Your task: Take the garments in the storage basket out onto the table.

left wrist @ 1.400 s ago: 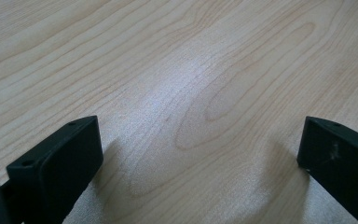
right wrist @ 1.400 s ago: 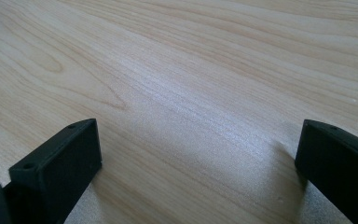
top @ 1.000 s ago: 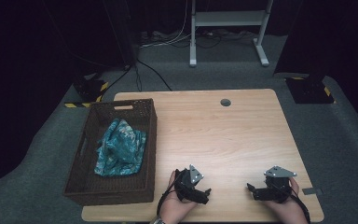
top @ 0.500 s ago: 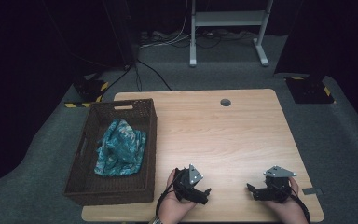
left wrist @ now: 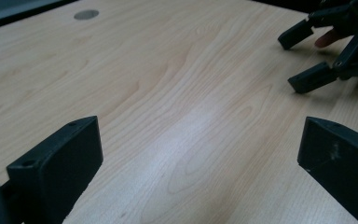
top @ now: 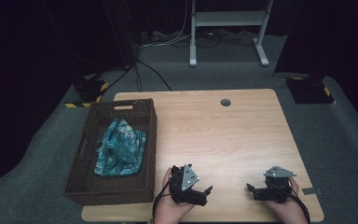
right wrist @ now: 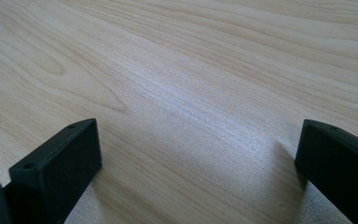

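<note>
Both grippers rest low over the wooden table (top: pixel 214 130) near its front edge, each held in a hand. My left gripper (top: pixel 206 196) points right and is open, with bare wood between its jaws (left wrist: pixel 198 158). My right gripper (top: pixel 252 191) points left toward it, also open over bare wood (right wrist: pixel 198 158). In the left gripper view the right gripper (left wrist: pixel 307 56) shows at the top right with its jaws spread. A dark wicker basket (top: pixel 151 140) stands at the table's left side. A crumpled teal patterned cloth (top: pixel 119 147) lies inside it.
A round grey cable hole (top: pixel 225 102) sits near the table's far edge. Behind the table, on the grey carpet, stand a white frame's legs (top: pixel 193 56) and two black bases (top: pixel 91 88) (top: pixel 310 88) marked with yellow-black tape. Cables run across the floor.
</note>
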Demonstrator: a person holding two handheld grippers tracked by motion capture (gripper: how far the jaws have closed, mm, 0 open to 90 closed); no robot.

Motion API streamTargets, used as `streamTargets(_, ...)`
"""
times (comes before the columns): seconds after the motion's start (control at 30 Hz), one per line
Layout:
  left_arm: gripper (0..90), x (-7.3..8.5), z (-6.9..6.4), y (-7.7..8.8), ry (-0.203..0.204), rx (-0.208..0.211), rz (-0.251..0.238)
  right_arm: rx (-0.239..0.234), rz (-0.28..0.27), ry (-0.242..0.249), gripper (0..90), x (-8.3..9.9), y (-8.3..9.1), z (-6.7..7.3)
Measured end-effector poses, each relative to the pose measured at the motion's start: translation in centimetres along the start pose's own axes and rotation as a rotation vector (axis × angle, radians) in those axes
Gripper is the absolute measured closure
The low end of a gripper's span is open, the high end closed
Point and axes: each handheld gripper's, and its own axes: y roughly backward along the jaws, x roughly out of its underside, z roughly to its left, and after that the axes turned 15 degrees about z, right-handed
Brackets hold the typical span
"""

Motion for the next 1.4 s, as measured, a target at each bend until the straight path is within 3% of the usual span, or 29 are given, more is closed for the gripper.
streamTargets(0.13,0.0,0.0,0.0,0.8,-0.015,-0.002,-0.057,0.000,0.000,0.000,0.4,0.0,0.0,0.0)
streamTargets(0.5,0.0,-1.3,-0.8,3.4,-0.033,0.010,-0.152,-0.001,0.000,0.000,0.4,0.0,0.0,0.0)
streamTargets(0.77,0.0,-1.7,-0.9,5.1,-0.038,0.017,-0.202,0.000,0.000,0.000,0.3,0.0,0.0,0.1)
streamTargets(1.07,0.0,-1.7,-0.2,6.1,-0.013,0.017,-0.223,-0.001,0.000,-0.001,0.4,-0.1,0.0,0.1)
streamTargets(1.3,0.0,-1.8,0.0,7.0,-0.010,0.007,-0.250,0.000,0.001,0.001,0.2,-0.1,0.0,0.1)
streamTargets(1.4,0.0,-1.7,0.1,7.4,-0.016,-0.018,-0.264,0.000,0.001,0.000,0.3,-0.1,0.0,0.1)
